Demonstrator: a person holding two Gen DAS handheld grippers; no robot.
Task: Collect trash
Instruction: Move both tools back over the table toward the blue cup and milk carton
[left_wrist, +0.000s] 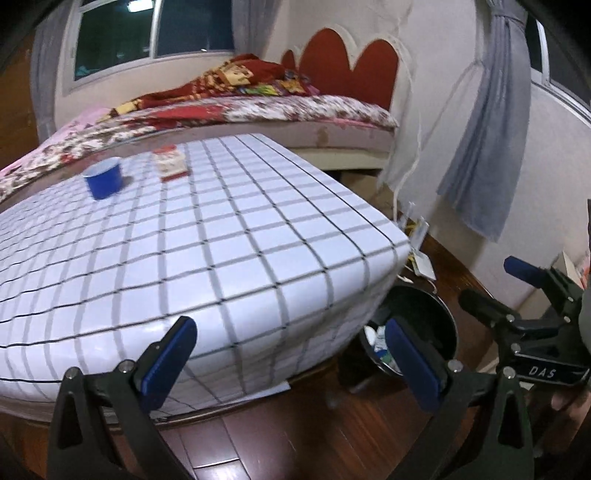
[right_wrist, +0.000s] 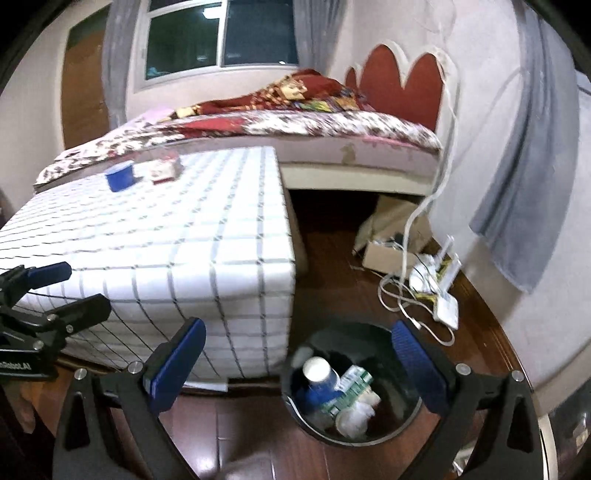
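Note:
A blue paper cup (left_wrist: 103, 182) and a red-and-white carton (left_wrist: 170, 162) stand on the far part of the checked table (left_wrist: 229, 240); both also show in the right wrist view, the cup (right_wrist: 119, 177) and the carton (right_wrist: 162, 170). A black bin (right_wrist: 351, 384) on the floor holds a blue cup (right_wrist: 320, 378), a green-and-white carton (right_wrist: 349, 391) and crumpled white paper (right_wrist: 356, 415). My left gripper (left_wrist: 291, 363) is open and empty at the table's near edge. My right gripper (right_wrist: 301, 367) is open and empty above the bin; it also shows in the left wrist view (left_wrist: 491, 284).
A bed (right_wrist: 295, 129) with a floral cover stands behind the table. A white router (right_wrist: 445, 301), cables (right_wrist: 406, 295) and a cardboard box (right_wrist: 384, 254) lie on the wooden floor by the wall. A grey curtain (right_wrist: 524, 203) hangs at the right.

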